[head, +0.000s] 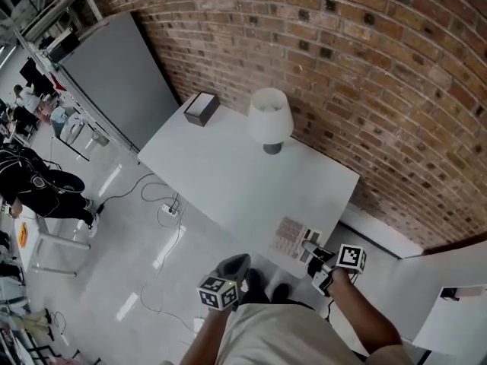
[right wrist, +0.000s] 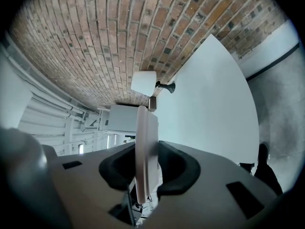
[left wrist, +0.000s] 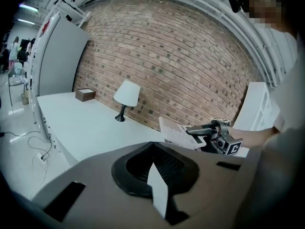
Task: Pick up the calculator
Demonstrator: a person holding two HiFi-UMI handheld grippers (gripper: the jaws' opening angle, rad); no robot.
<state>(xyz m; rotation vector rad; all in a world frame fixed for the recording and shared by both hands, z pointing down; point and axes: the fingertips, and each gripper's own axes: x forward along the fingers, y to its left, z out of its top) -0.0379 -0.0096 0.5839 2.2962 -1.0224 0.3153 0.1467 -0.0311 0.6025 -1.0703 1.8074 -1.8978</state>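
The calculator [head: 291,238] is a flat pale slab with rows of keys, held over the near right edge of the white table [head: 228,166]. My right gripper [head: 308,251] is shut on its near end. In the right gripper view the calculator [right wrist: 145,151] stands edge-on between the jaws of the right gripper [right wrist: 145,175]. The left gripper view shows the right gripper [left wrist: 198,131] clamping the tilted calculator [left wrist: 177,133] from the right. My left gripper [head: 234,265] hangs below the table's front edge, apart from the calculator. Its jaws [left wrist: 155,175] hold nothing that I can see, and their gap is unclear.
A white lamp [head: 268,120] and a brown tissue box [head: 201,109] stand at the table's far side against the brick wall. A grey panel [head: 114,74] stands at the left, cables [head: 163,204] lie on the floor, and a white cabinet [head: 449,295] is at the right. A person [head: 38,181] sits far left.
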